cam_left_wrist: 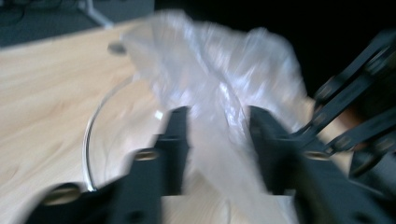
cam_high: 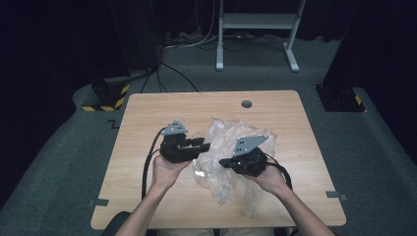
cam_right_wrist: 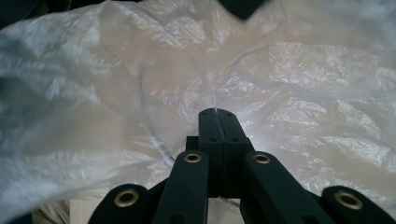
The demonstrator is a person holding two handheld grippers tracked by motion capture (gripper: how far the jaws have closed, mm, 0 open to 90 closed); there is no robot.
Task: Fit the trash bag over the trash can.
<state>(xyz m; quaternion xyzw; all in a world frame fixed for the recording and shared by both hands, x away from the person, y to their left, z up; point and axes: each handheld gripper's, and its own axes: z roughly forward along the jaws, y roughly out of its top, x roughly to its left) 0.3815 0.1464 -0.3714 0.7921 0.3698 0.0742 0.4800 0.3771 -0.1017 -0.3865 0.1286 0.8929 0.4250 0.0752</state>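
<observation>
A crumpled clear plastic bag (cam_high: 236, 147) lies on the wooden table (cam_high: 147, 118), just toward 5 o'clock from the table's centre, spreading down toward the near edge. Under its left side sits a clear glass bowl (cam_left_wrist: 100, 135), its curved rim showing bare at 9 o'clock of the bag and running on beneath the film.

The right gripper (cam_right_wrist: 217, 114), at 4 o'clock of the bag and held in the person's right hand (cam_high: 270, 178), has its jaws pressed together with a fold of the bag pinched between them.

The left gripper (cam_left_wrist: 218, 122), at 9 o'clock of the bag in the left hand (cam_high: 166, 171), has its jaws parted, a blurred strip of the film passing between them.

Toward 12 o'clock the table has a small round hole (cam_high: 246, 104).
</observation>
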